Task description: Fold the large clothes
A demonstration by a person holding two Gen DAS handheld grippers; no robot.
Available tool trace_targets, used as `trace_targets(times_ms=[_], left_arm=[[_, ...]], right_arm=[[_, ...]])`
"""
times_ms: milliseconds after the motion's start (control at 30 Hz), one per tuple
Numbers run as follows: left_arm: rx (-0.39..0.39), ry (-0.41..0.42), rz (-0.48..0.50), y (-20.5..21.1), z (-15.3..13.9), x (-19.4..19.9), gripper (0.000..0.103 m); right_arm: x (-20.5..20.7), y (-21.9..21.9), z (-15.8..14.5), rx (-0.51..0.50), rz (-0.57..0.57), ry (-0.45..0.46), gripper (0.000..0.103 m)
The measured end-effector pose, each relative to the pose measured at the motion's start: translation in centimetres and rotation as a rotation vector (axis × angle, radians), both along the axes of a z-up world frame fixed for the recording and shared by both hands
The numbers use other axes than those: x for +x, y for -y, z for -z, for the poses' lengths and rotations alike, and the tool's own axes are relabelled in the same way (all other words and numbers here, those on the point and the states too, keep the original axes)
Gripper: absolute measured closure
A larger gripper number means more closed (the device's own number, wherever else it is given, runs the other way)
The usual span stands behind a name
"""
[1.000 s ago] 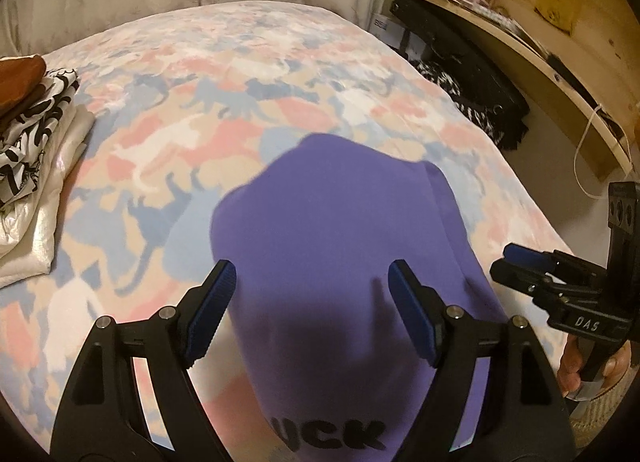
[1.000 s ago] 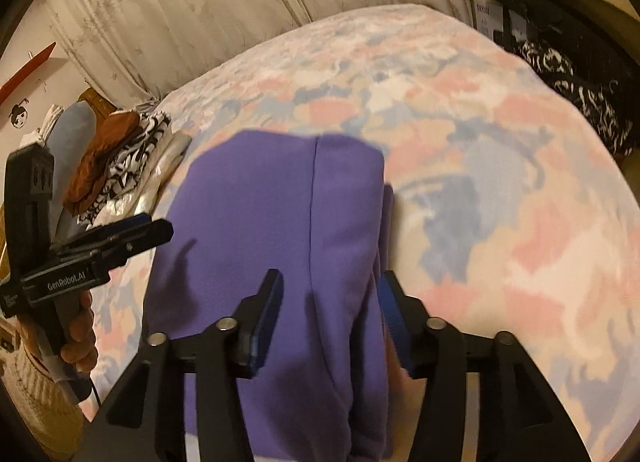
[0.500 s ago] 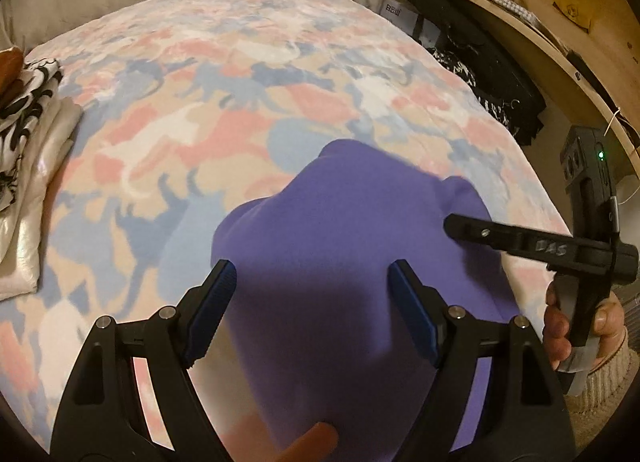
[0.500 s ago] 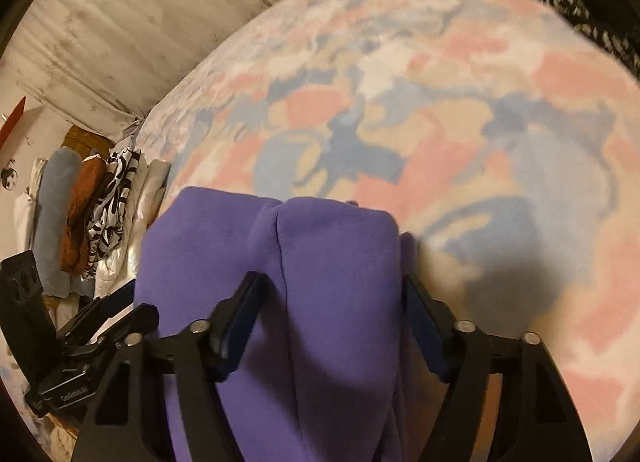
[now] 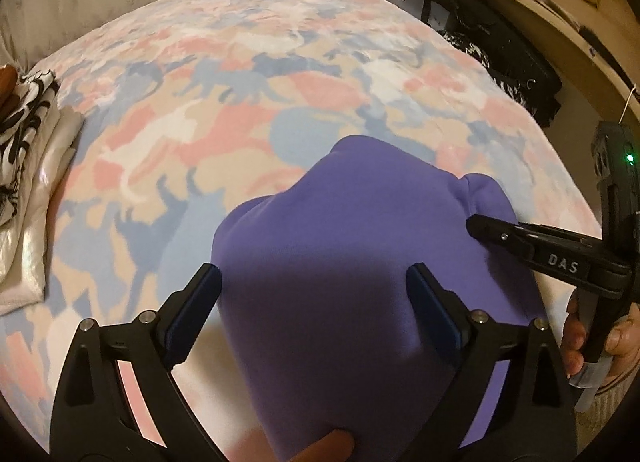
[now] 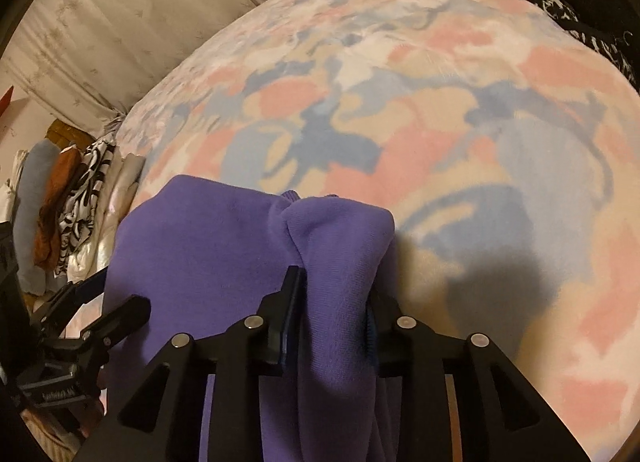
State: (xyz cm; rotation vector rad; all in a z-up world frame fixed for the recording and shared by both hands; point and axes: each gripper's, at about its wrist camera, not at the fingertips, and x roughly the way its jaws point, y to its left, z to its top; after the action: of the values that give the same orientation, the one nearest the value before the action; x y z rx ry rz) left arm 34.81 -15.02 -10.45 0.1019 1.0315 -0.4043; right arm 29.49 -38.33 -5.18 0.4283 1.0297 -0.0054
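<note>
Right wrist view: right gripper (image 6: 332,302) clamped on purple garment (image 6: 208,246) fold atop patterned bed (image 6: 460,110). Left gripper (image 5: 314,302) spread wide, just opened further, straddling garment, pads clear.

Matt purple fleece garment (image 6: 224,246), fuzzy blanket (image 5: 248,74)

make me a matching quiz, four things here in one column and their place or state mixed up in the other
1. left claw
2. right claw
3. purple garment
4. folded pile

a. at the bed's left edge
b. pinching a bunched purple fold
c. spread wide, pads clear of cloth
d. on the patterned blanket, mid-bed

Pairs: 1-c, 2-b, 3-d, 4-a
</note>
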Motion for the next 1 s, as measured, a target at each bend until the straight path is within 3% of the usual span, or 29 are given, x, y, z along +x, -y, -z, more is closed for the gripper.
trace_targets(times_ms=[100,433,500,567,733,800,1000], left_arm=[[-0.009,0.014,-0.019,-0.9,-0.8,-0.9,0.01],[-0.075,-0.015,-0.064,-3.6,-3.3,-7.1,0.01],[-0.088,-0.006,-0.075,-4.1,-4.0,-8.5,0.01],[-0.095,0.008,-0.082,-4.7,-4.6,-10.1,0.01],[-0.107,0.049,-0.059,-5.4,-6.4,-14.3,0.01],[-0.109,0.039,-0.042,-5.4,-6.8,-15.6,0.01],[-0.127,-0.012,-0.001,-4.9,-6.9,-18.2,0.01]], right_arm=[[-1.3,-0.5,-1.7,-0.048,0.003,0.017,0.057],[-9.5,-3.7,-7.4,-0.173,-0.082,0.092,0.054],[-11.5,-4.3,-8.6,-0.193,-0.091,0.115,0.041],[-13.5,-5.0,-9.6,-0.222,-0.094,0.139,0.034],[-18.2,-6.7,-12.0,-0.265,-0.129,0.177,0.027],[-20.0,-7.6,-12.7,-0.289,-0.141,0.19,0.019],[-23.6,-9.8,-13.8,-0.348,-0.196,0.192,0.016]])
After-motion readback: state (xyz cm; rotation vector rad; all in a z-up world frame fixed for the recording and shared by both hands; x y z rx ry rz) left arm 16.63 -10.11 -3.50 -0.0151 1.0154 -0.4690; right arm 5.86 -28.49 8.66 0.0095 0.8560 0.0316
